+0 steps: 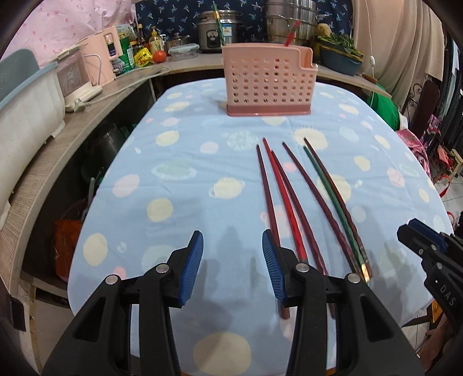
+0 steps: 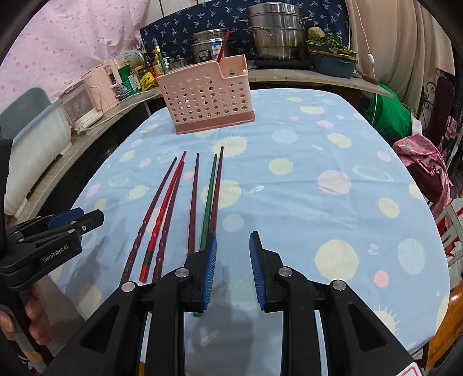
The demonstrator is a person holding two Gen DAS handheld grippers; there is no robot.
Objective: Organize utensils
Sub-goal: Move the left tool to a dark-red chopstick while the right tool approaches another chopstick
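Several chopsticks lie side by side on the blue spotted tablecloth (image 1: 185, 185): dark maroon ones (image 1: 306, 179), a bright red one (image 1: 285, 199) and a green one (image 1: 330, 188). They also show in the right wrist view: the red (image 2: 165, 202) and the green (image 2: 209, 199). A pink perforated utensil holder (image 1: 267, 82) (image 2: 207, 97) stands upright at the far end with a red chopstick (image 2: 223, 46) and a green chopstick (image 1: 217, 23) in it. My left gripper (image 1: 233, 254) is open and empty, just left of the chopstick handles. My right gripper (image 2: 233, 254) is open and empty, just right of them.
A wooden counter (image 1: 58, 150) curves along the left with a plastic bin (image 1: 26, 112) and a pink appliance (image 1: 99, 55). Pots (image 2: 276, 30), a rice cooker (image 1: 215, 30), bottles and a tomato (image 1: 159, 56) stand behind. Green and pink bundles (image 2: 419, 150) lie off the table's right edge.
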